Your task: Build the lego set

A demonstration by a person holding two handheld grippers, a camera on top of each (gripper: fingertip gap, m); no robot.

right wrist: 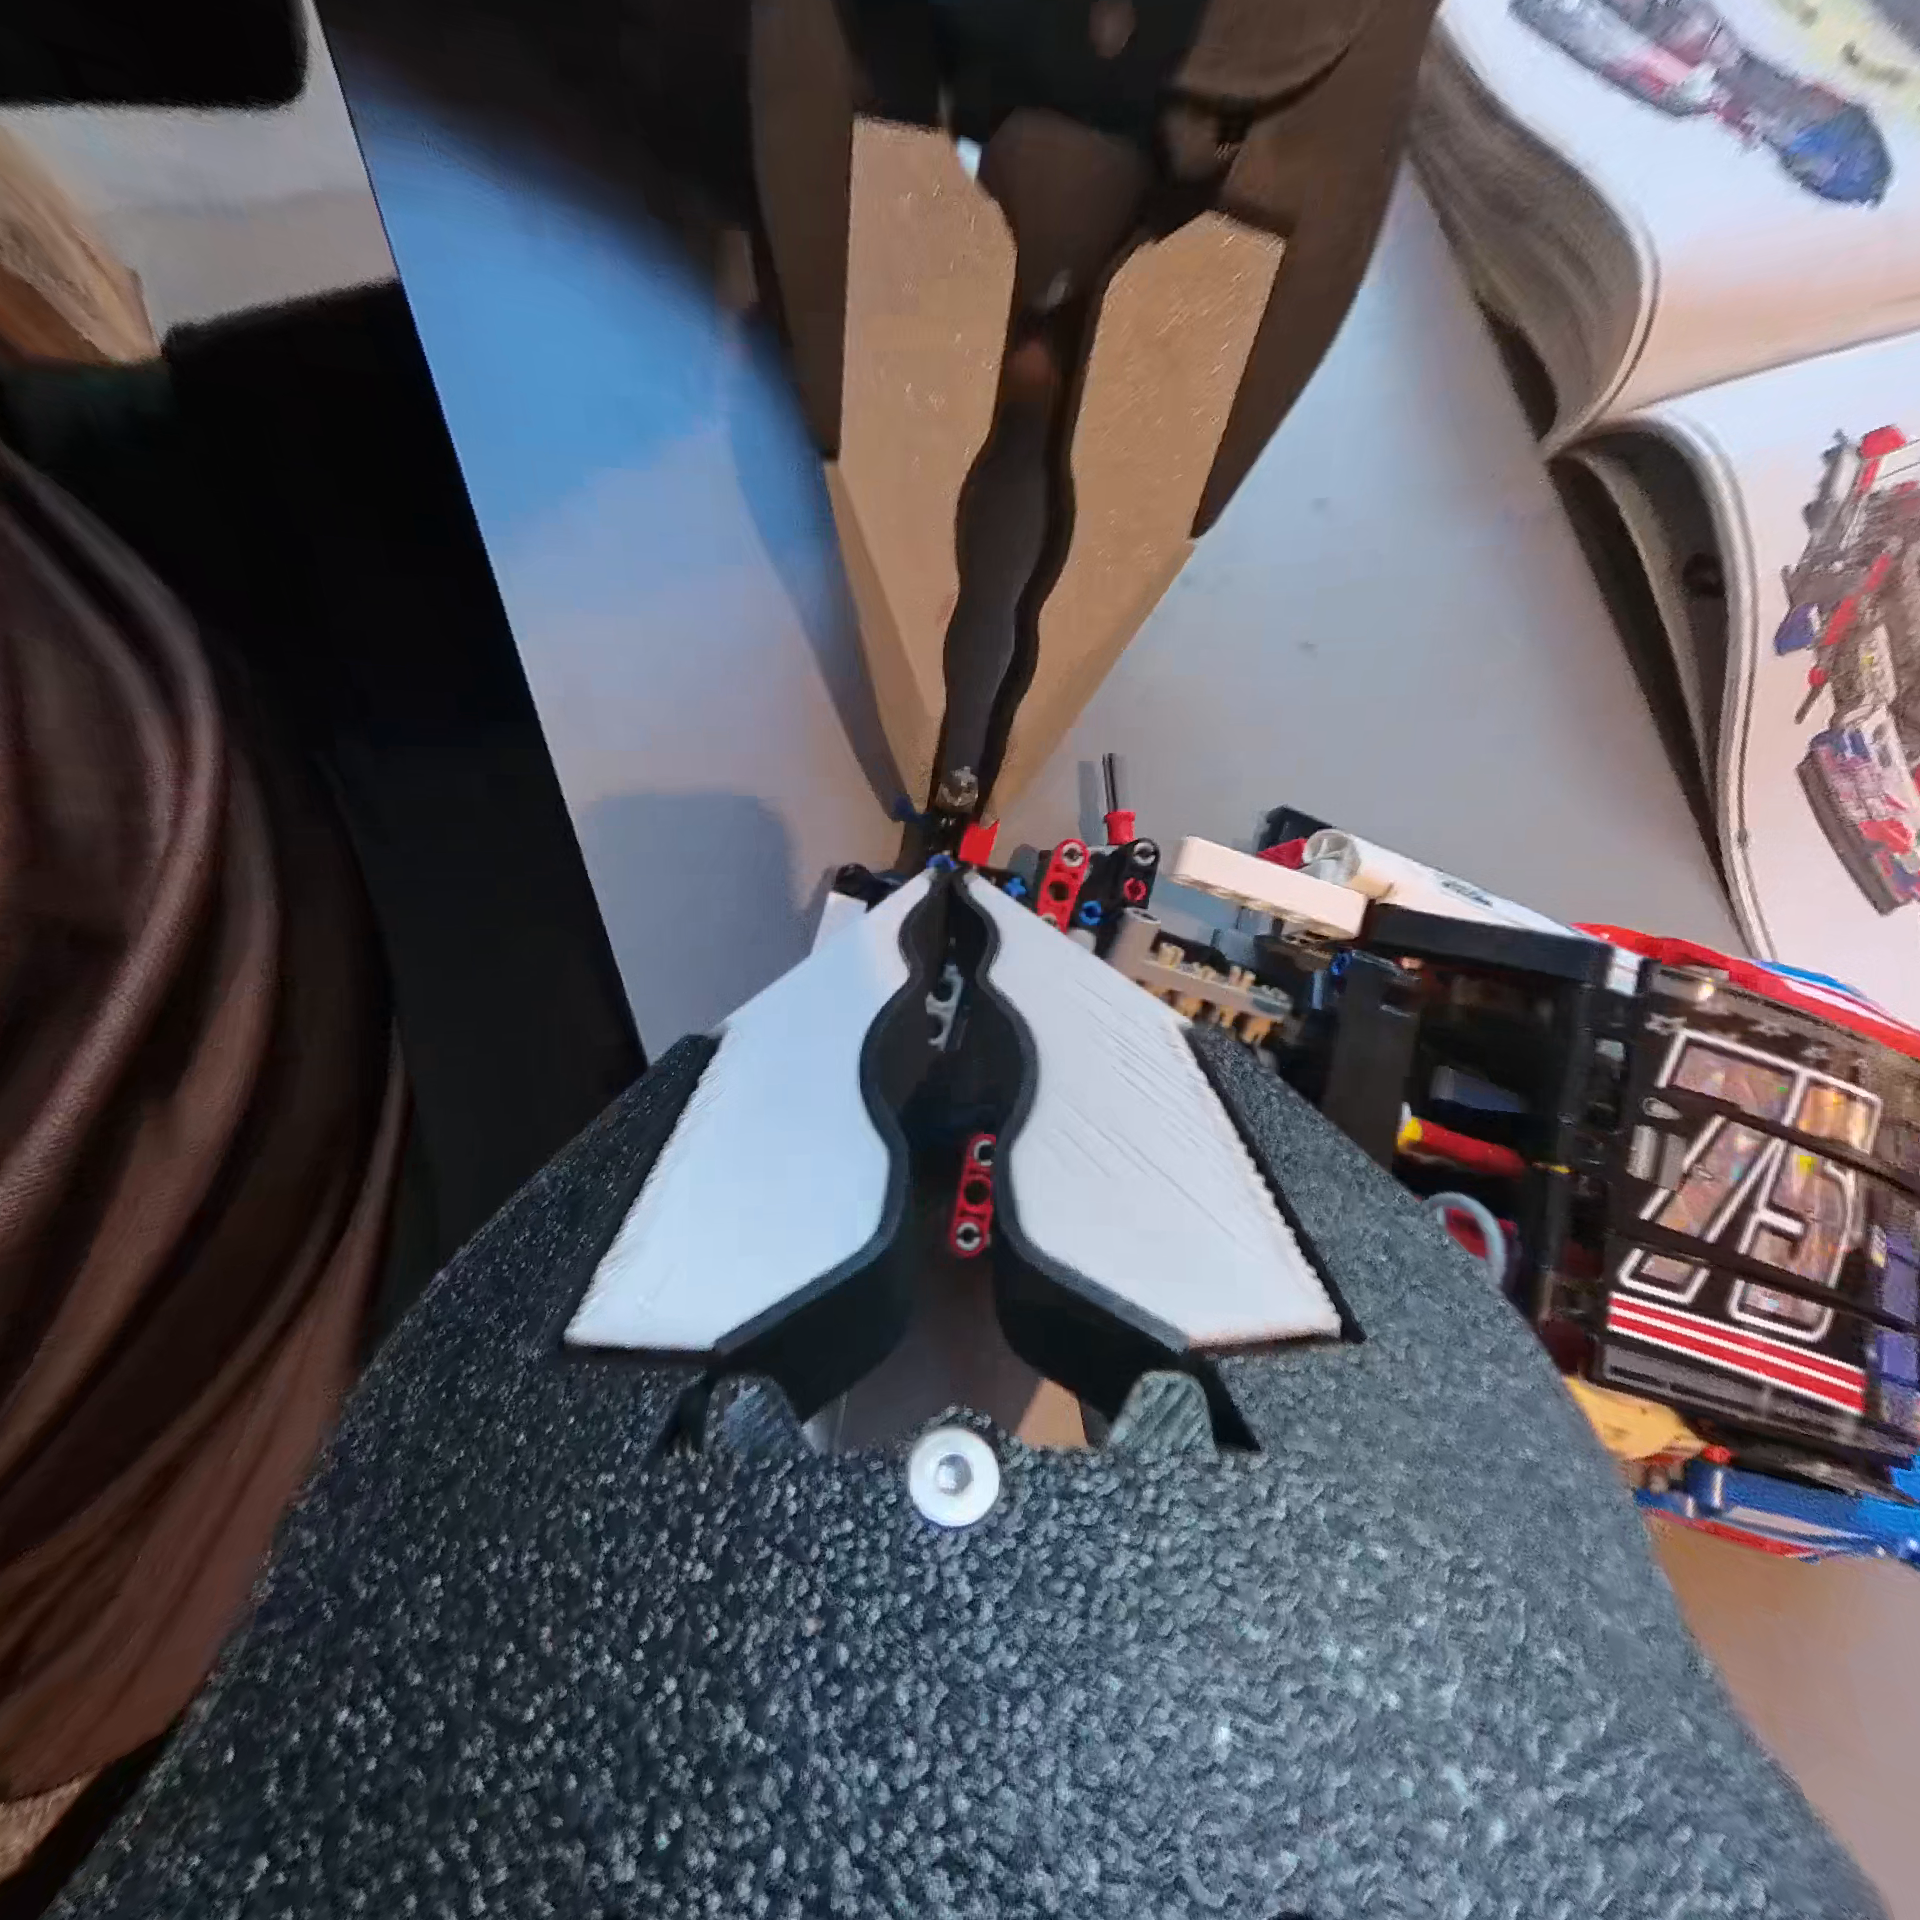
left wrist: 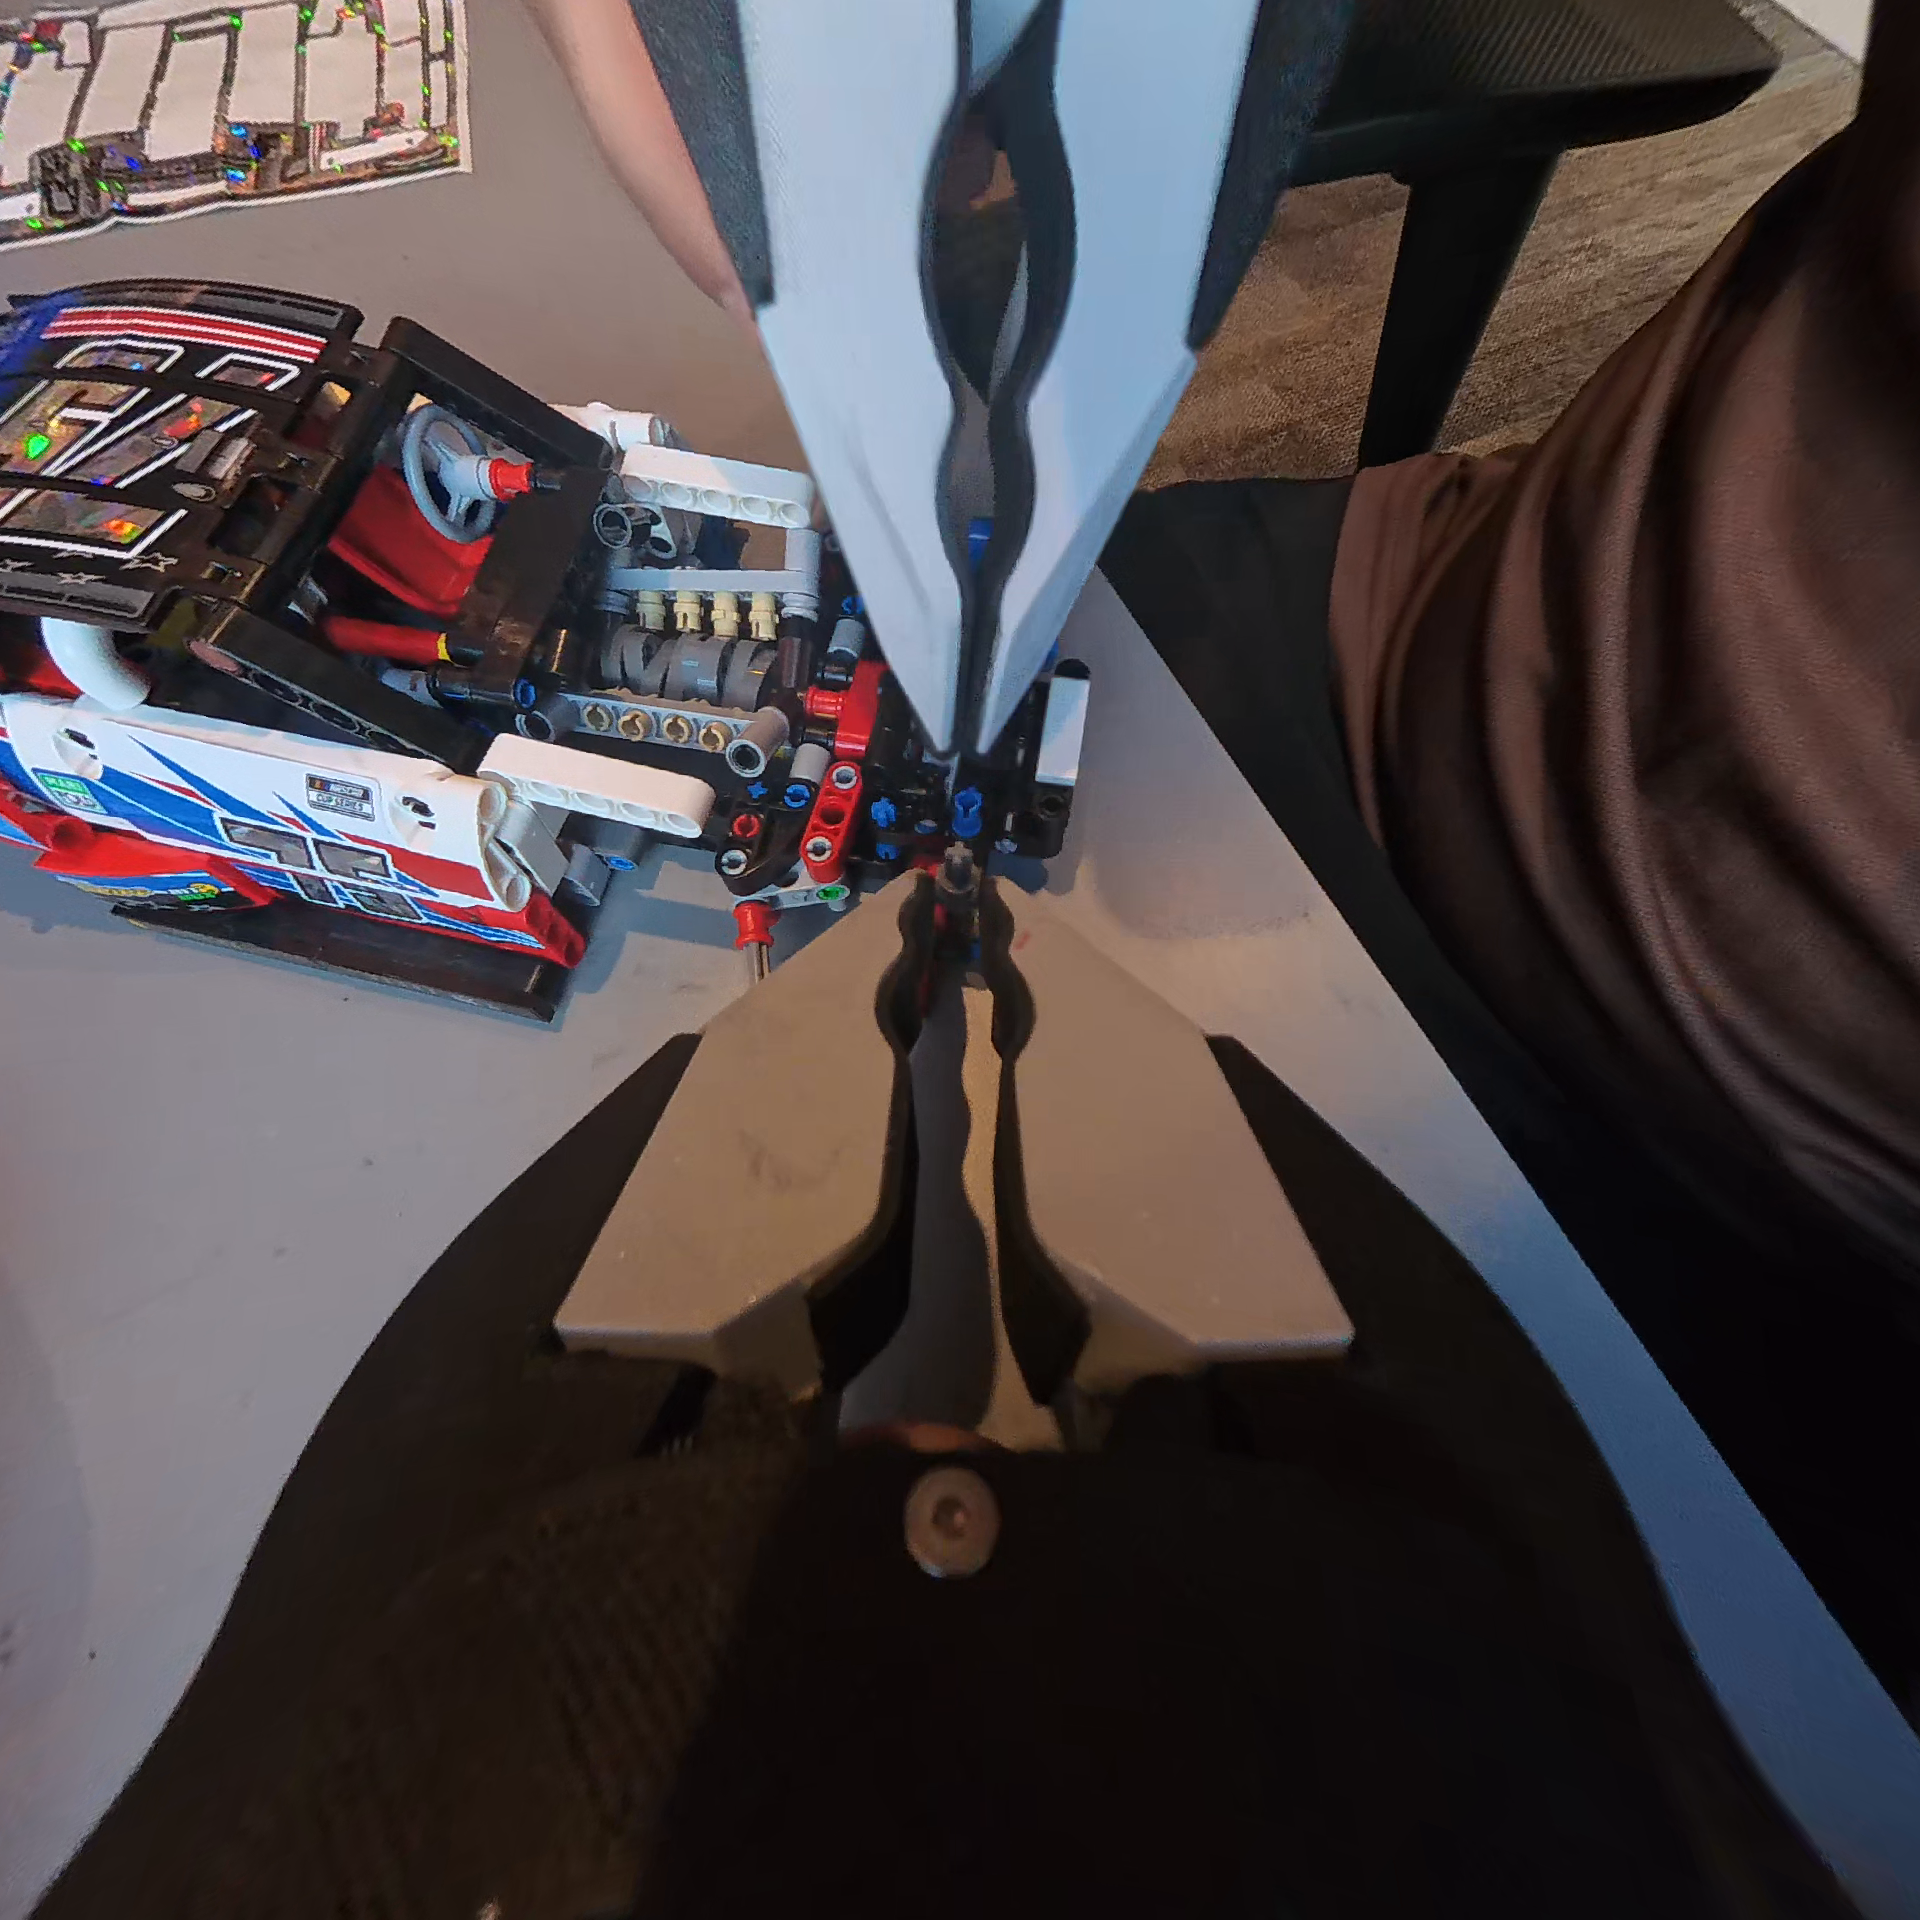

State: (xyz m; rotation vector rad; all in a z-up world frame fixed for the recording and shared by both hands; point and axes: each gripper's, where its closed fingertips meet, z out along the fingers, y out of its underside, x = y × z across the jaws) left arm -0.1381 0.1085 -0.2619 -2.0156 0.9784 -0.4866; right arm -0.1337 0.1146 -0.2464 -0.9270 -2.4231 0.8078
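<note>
The Lego race car (left wrist: 312, 644) lies on the grey table (left wrist: 260, 1299), its open black front frame (left wrist: 904, 805) with red and blue pins towards me. My left gripper (left wrist: 954, 883), with tan fingers, is shut on a small dark grey pin piece (left wrist: 956, 860) right at the frame's front edge. It also shows in the right wrist view (right wrist: 961, 805), with the pin (right wrist: 958, 788) between its tips. My right gripper (right wrist: 948, 881), with white fingers, is shut, tips together on top of the front frame. It comes from above in the left wrist view (left wrist: 961, 750), tip to tip with the left one.
A sticker sheet (left wrist: 208, 104) lies at the table's far left. An open instruction booklet (right wrist: 1766, 260) lies beyond the car. The table edge (left wrist: 1351, 987) runs close on the right, where a person in a brown shirt (left wrist: 1662, 779) sits. A dark chair (left wrist: 1455, 208) stands behind.
</note>
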